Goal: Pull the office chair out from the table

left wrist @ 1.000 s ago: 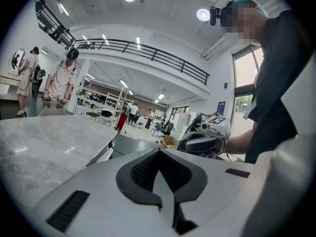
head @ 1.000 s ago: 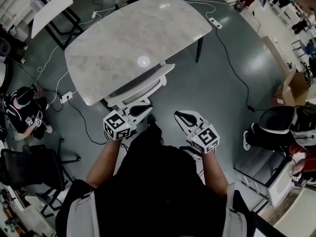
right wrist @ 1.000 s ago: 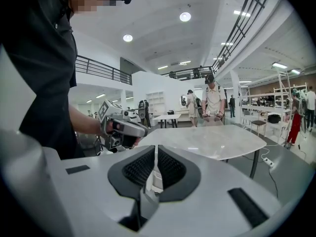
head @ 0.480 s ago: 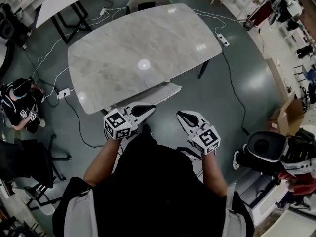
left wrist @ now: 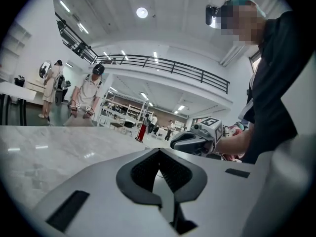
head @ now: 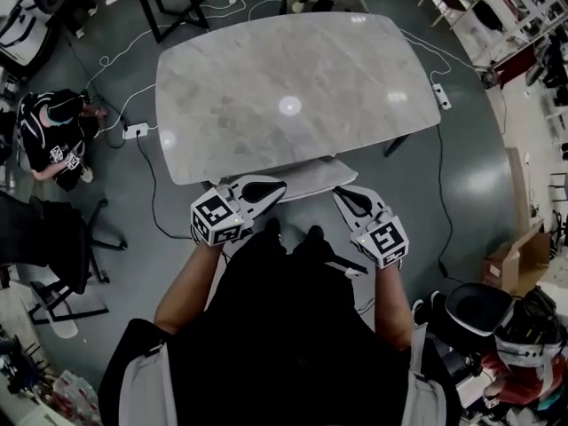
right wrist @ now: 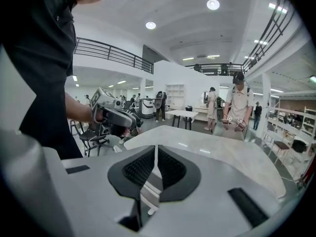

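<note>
Looking steeply down from head height, the nearest thing is the wearer's own black top, with both forearms reaching forward and two dark shoes (head: pixel 271 229) on the grey floor (head: pixel 470 185) below. The left claw (head: pixel 277 187) is clenched, its dark ribbed pads pressed together with nothing between them. The right claw (head: pixel 341 194) is closed to a hairline slit and is also empty. Both point toward the counter, their tips angled slightly toward each other.

Just beyond and between the two claw tips is the office chair (head: pixel 311 177). Only the pale top of its backrest shows, and it is tucked under the near edge of the counter (head: pixel 293 78). Neither claw grasps it. The left tip is right beside the backrest, but contact cannot be judged.

The counter is a large, rounded slab of pale grey marble with a round lamp reflection near its middle.

Farther out, white cables (head: pixel 146 180) trail across the floor to a power strip (head: pixel 135 131) at the left. A seated person (head: pixel 55 131) in dark clothes is on the floor there, near a black chair (head: pixel 44 247). A cardboard box (head: pixel 515 264) sits at the right. In the gripper views, a standing person (left wrist: pixel 89 95) in a pale shirt is beyond the counter's far side.
</note>
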The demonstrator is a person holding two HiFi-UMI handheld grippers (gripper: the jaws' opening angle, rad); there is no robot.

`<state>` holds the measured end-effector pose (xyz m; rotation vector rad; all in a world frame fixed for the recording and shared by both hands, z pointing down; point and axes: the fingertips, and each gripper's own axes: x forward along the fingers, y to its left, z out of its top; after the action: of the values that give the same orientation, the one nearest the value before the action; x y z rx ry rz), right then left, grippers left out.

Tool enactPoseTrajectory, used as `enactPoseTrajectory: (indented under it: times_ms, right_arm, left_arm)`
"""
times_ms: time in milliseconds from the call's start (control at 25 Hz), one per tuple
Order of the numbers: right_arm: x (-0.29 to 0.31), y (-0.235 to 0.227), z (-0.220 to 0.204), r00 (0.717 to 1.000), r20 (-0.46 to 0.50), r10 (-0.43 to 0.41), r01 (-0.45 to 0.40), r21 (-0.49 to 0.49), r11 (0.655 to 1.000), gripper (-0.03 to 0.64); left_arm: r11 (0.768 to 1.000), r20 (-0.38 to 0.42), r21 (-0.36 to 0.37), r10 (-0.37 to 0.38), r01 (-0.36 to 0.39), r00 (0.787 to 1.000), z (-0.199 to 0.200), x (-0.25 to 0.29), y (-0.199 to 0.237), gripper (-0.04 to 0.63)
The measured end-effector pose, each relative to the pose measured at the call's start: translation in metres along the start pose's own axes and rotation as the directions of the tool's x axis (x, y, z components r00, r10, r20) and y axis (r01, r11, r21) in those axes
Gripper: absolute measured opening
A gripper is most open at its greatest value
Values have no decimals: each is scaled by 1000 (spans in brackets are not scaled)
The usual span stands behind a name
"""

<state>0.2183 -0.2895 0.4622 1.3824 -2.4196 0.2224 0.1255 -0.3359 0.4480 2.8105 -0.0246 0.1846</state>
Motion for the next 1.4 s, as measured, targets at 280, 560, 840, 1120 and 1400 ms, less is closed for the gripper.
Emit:
enactPoseTrajectory:
  times_ms: [280, 560, 840, 1120, 1400]
  right_arm:
    - [26, -15, 18, 974, -64, 216, -222, -107, 969, 29]
    - [38, -19, 8, 922, -150, 357, -382, -200, 902, 29]
    - [58, -10, -15, 879, -274, 391, -470, -355, 808, 29]
    - [72, 10, -42, 825, -371, 426, -556, -402, 727, 29]
    - [80, 30, -59, 756, -419, 502, -641, -323, 696, 31]
  left_arm:
    - [979, -53, -11, 205, -206, 977, 12, 3, 18, 12]
    - [935, -148, 23, 353, -353, 924, -5, 10, 29, 12]
    - [907, -271, 162, 420, -390, 866, -38, 16, 29, 12]
    - [869, -460, 396, 468, -297, 754, -72, 28, 29, 12]
    - [892, -551, 403, 414, -203, 725, -96, 29, 27, 14]
